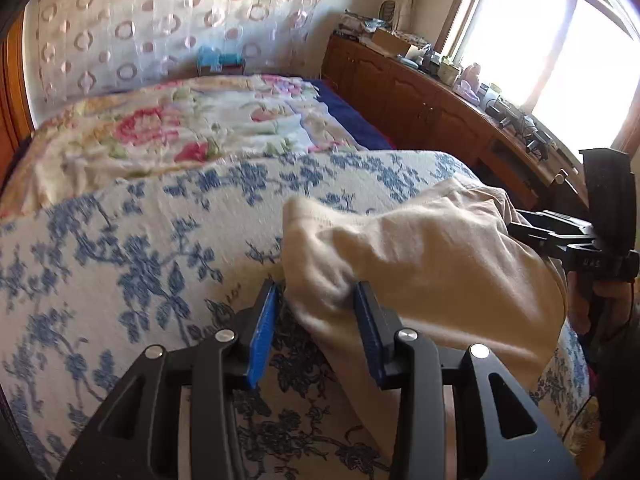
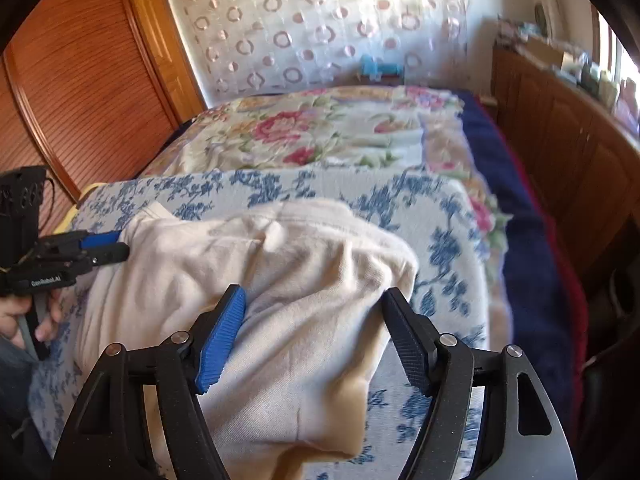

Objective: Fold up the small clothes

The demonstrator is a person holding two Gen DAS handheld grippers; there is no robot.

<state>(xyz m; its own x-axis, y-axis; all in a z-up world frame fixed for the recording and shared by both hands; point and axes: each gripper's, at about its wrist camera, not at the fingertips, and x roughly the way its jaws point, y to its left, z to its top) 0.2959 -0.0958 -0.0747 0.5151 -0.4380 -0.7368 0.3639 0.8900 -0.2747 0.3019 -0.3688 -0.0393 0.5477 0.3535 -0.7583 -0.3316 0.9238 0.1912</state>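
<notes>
On the near end of the bed [image 1: 132, 248], over a blue-flowered cover, lies a cream garment [image 2: 256, 280], bunched, its long axis running left to right. The left tool [image 1: 316, 308] is partly closed, its pads pinching the garment's left corner. The right tool [image 2: 316, 312] stands wide open above the garment's right part, pads clear of the cloth.

— How is the left gripper [image 1: 316, 300] sitting?
— Pointing steeply down, its blue pads [image 1: 262, 334] pinching cloth.
— And the right gripper [image 2: 314, 308]?
— Angling down too, jaws standing wide, gripping nothing. A hand [image 2: 30, 318] is holding the left handle.
</notes>
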